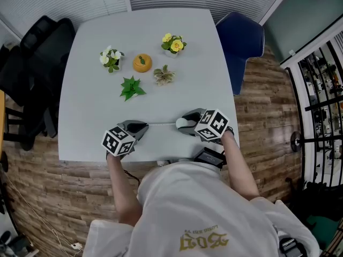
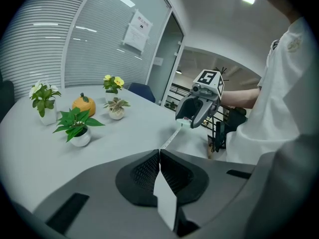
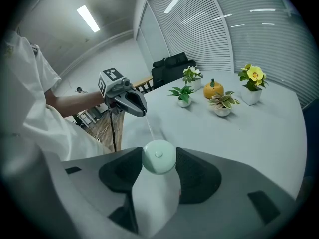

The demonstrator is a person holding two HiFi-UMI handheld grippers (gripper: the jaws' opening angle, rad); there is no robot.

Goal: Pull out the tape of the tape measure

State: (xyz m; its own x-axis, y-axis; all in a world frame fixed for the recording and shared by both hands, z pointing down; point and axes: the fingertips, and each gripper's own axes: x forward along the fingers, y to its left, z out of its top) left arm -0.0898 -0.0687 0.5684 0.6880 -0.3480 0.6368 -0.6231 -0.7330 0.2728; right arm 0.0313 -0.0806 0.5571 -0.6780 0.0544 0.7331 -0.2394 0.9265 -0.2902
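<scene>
Your right gripper (image 1: 185,125) is clamped on the round pale-green tape measure (image 3: 158,157), with a pad pressed to each side of its case. It sits near the front edge of the white table (image 1: 96,116). Your left gripper (image 1: 143,126) is at its 9 o'clock, fingers pinched together on the end of the tape (image 1: 162,123), which runs in a straight line between the two. The table edge lies close at your 6 o'clock, under both wrists. At 9 o'clock of the left gripper, open tabletop reaches the left edge, with black chairs (image 1: 32,63) past it. Toward 12 o'clock the surface is open up to the green plant (image 1: 131,87), and an orange pumpkin (image 1: 142,63) stands behind it. A blue chair (image 1: 244,42) stands off the right edge at 1 o'clock.
</scene>
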